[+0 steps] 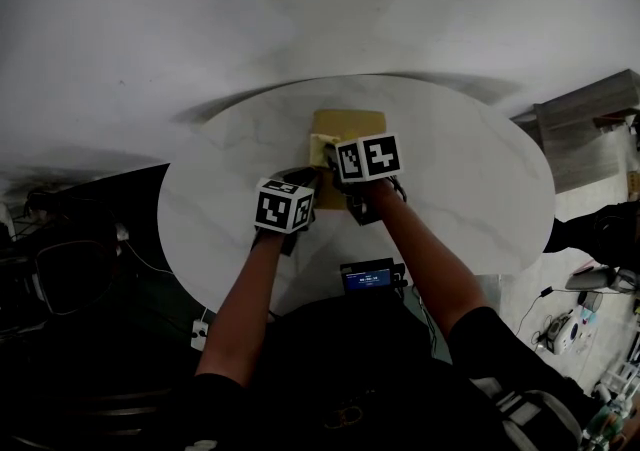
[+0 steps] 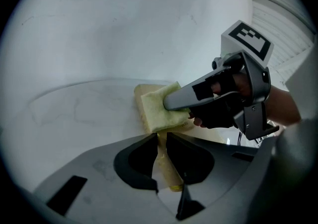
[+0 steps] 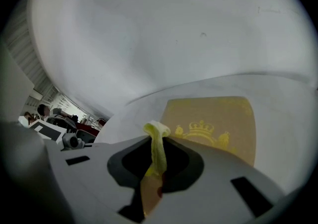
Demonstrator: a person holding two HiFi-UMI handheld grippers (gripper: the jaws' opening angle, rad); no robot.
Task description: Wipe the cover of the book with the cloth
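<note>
A round white marble table (image 1: 470,169) is sitting below me against a pale wall. My left gripper (image 2: 161,168) is pinching the near edge of the flat tan book with the gold crown emblem (image 3: 218,118), steadying it. My right gripper (image 3: 156,168) is clamping the yellow-green cloth (image 2: 156,111) and pressing it near the cover's left edge. I judge the wiping is under way, with most of the cover left.

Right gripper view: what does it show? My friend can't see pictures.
The right tongs pinch a bunched yellow-green cloth right in front of the camera. Beyond them a tan book with a gold crown on its cover lies flat on a white table.
</note>
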